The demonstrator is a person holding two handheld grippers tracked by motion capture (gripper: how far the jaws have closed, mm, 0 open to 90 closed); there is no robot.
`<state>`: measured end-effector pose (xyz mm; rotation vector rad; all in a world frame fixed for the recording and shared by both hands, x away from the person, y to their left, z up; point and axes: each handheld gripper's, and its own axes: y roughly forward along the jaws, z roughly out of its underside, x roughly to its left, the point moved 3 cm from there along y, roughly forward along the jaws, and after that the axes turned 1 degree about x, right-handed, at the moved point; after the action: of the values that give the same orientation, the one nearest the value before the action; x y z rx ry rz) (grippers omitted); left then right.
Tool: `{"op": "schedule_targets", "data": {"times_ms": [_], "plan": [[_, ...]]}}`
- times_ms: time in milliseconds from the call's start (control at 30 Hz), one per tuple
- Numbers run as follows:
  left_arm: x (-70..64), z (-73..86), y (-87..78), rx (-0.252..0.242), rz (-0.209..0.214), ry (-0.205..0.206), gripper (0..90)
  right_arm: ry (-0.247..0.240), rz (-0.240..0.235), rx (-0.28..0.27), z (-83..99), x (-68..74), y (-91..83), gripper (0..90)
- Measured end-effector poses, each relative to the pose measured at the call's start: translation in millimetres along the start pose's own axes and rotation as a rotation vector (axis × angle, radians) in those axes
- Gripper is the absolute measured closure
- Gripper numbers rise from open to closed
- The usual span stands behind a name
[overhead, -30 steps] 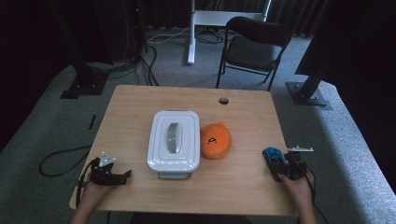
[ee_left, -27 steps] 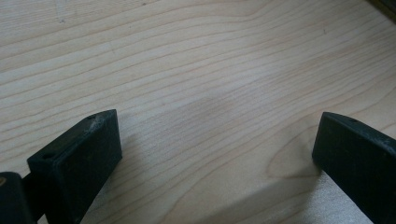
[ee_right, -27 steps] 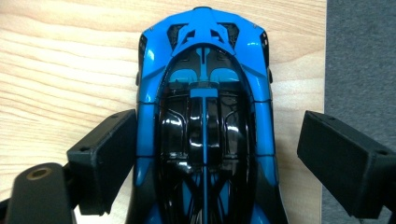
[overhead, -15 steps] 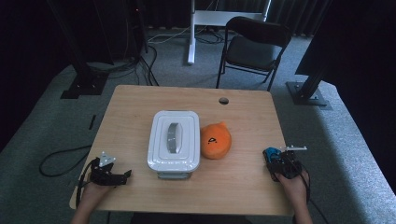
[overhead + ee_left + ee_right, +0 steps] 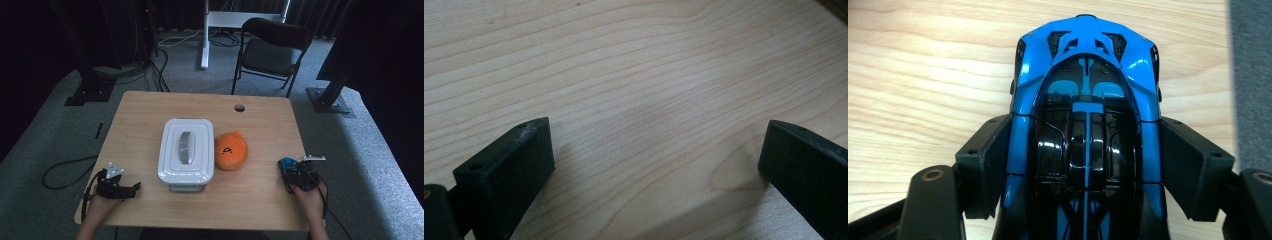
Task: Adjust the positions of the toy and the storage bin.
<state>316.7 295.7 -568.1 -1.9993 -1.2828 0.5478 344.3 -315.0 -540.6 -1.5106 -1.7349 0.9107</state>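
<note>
While the left gripper [image 5: 131, 189] rests with jaws spread apart over bare table [image 5: 639, 65], the right gripper [image 5: 1085, 165] is clamped on the blue toy car [image 5: 1085, 95] near the table's right front edge.

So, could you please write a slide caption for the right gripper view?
Right gripper shut on a blue and black toy car above the wooden table.

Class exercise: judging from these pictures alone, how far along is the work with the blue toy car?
Done: the right gripper has its jaws pressed against both sides of the blue toy car, near the table's right edge. In hand: that grasp. Left: probably moving the car; the white lidded box is shut, and the left gripper rests open over bare wood.
</note>
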Motion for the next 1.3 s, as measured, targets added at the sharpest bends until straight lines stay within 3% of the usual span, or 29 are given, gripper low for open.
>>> {"op": "schedule_targets", "data": {"times_ms": [67,167,433,667,967,1300], "plan": [[0.0,0.0,0.0,0.0,0.0,0.0,1.7,-0.02,0.025,0.005,-0.2,5.2,3.1,26.7],[0.0,0.0,-0.1,0.0,0.0,0.001,1.7,-0.009,0.032,0.004,1.7,6.5,8.3,26.6],[0.0,0.0,0.0,0.0,0.0,0.001,1.7,0.012,-0.019,-0.03,5.5,1.4,9.4,21.9],[0.0,0.0,0.0,0.0,0.0,0.0,1.7,0.034,-0.074,-0.116,-7.0,-0.5,-12.0,12.2],[0.0,0.0,0.0,0.0,0.0,0.0,1.7,-0.012,-0.115,-0.14,-22.2,14.6,-21.4,11.4],[-0.1,0.0,0.1,0.0,0.0,-0.001,1.7,-0.063,-0.193,-0.152,-38.6,39.6,-21.9,11.4]]}}
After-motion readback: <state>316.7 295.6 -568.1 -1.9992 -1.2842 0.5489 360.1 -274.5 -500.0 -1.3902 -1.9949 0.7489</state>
